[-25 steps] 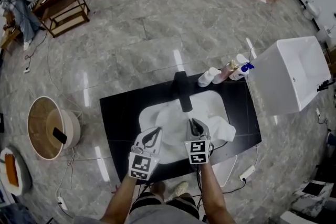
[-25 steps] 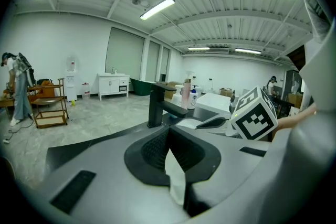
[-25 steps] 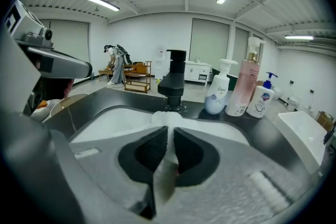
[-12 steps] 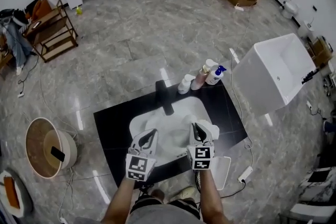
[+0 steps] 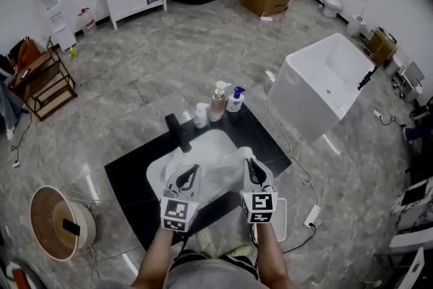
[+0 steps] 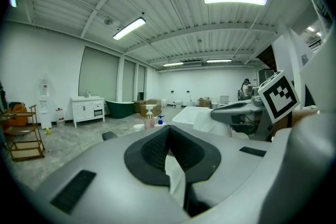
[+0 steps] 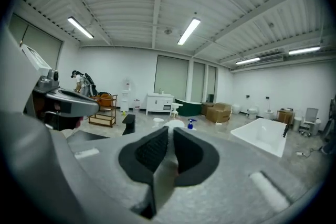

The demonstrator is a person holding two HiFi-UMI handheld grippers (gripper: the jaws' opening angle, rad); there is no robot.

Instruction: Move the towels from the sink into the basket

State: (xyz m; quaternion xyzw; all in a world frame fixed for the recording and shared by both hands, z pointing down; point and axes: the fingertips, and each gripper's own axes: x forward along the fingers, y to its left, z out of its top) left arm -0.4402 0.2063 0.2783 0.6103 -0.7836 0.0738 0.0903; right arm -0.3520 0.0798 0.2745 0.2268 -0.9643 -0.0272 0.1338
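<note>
A white towel hangs spread between my two grippers above the white sink, which is set in a black counter. My left gripper is shut on the towel's left edge, and a white fold shows between its dark pads. My right gripper is shut on the right edge, with a strip of cloth pinched in its jaws. The round wicker basket stands on the floor far to the left of the counter. I cannot tell whether more towels lie in the basin.
A black faucet and three bottles stand at the sink's far rim. A white bathtub sits to the right, a wooden shelf to the left. A cable and power strip lie on the floor by the counter.
Both grippers have risen out of the basin with the towel stretched between them. The head view has swung up, so more of the room shows.
</note>
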